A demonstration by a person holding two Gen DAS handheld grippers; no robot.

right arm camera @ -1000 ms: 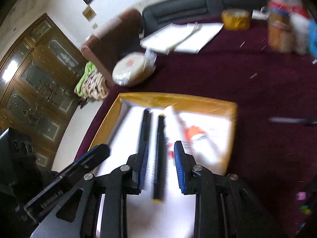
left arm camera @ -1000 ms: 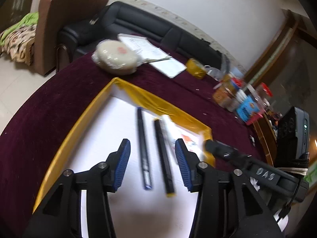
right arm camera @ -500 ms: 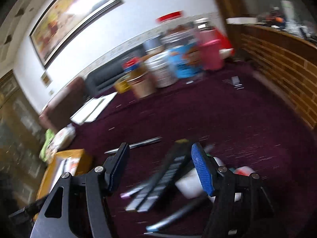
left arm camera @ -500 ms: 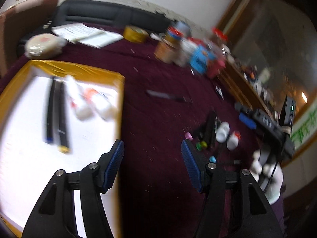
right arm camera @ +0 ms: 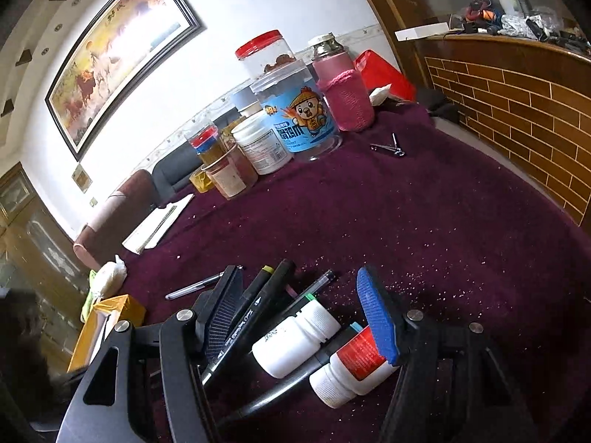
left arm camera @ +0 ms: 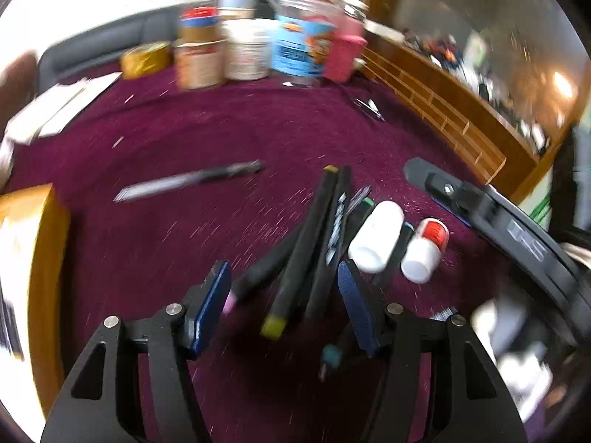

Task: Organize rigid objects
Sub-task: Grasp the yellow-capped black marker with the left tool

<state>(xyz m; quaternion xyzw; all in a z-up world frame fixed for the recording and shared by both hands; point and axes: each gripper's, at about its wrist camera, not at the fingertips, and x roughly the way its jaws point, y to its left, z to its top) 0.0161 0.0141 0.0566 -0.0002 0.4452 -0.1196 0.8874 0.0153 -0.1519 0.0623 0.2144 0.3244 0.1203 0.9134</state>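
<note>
Hovering over a heap on the purple cloth (right arm camera: 424,221), both grippers apart and holding nothing, jaws just opened wider. Right gripper (right arm camera: 299,310) straddling two white bottles (right arm camera: 295,336), long sides running from 8 to 2 o'clock. Left gripper (left arm camera: 282,295) facing the black markers (left arm camera: 306,251), lying toward 12 o'clock. Nearer the bottles: right. Nearer the markers: left.

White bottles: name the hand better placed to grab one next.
Probably right. The right gripper is open, its fingers straddling the plain white bottle; the left gripper straddles the black markers instead.
</note>
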